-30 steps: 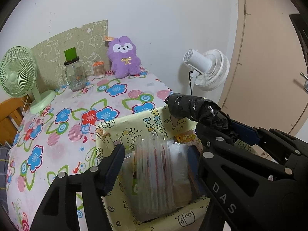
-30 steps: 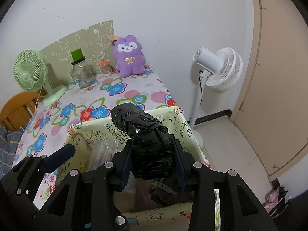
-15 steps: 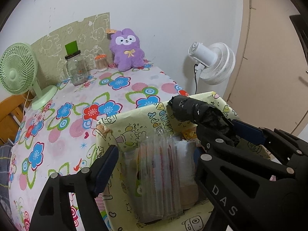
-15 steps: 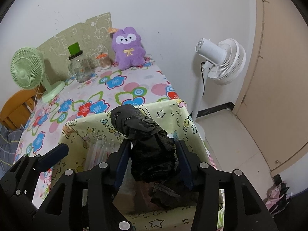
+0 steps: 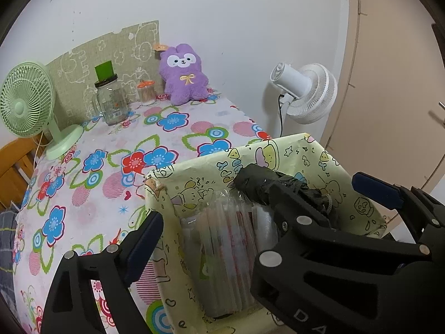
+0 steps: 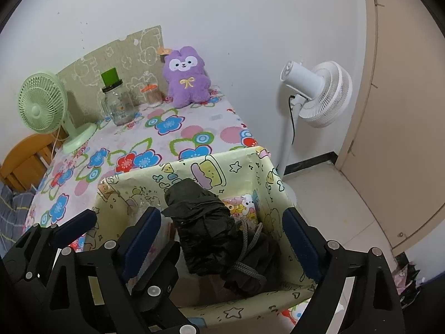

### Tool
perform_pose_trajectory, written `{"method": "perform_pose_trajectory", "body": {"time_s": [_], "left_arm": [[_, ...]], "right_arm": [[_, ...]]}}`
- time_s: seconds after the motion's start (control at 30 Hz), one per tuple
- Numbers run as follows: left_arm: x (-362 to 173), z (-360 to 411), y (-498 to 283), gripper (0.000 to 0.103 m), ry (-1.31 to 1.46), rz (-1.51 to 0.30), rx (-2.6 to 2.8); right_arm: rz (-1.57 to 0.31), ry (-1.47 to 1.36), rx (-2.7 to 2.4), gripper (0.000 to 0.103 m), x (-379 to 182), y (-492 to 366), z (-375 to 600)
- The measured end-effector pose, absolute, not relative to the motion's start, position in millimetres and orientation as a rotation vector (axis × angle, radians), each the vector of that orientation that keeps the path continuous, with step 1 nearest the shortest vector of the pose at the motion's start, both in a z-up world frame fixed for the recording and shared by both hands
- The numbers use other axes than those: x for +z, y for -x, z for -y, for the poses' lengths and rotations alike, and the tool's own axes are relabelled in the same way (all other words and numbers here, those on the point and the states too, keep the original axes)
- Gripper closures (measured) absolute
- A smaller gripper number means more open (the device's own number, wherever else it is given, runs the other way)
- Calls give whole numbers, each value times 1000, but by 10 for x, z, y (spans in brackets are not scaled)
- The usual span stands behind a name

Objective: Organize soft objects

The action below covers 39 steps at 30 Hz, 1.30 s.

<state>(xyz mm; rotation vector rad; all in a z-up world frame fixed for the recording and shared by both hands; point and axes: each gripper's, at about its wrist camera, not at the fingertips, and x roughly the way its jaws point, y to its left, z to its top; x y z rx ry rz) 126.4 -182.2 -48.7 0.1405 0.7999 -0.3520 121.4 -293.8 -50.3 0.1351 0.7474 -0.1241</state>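
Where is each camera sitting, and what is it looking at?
Left wrist: sits on the left gripper, looking forward and down into the yellow cartoon box; the right gripper crosses its lower right.
Right wrist: sits on the right gripper, looking down at the folded black umbrella in the box, between its open fingers; the left gripper shows at lower left.
Both share: box, umbrella, purple plush, green fan, white fan.
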Motion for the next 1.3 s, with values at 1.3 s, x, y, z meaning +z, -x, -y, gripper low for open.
{"method": "perform_pose_trajectory", "body": {"time_s": [1.3], "left_arm": [[20,632,-600,0,-80,-601,-177]], "right_arm": [[-506,-33,-15,2,52,-495,1838]]}}
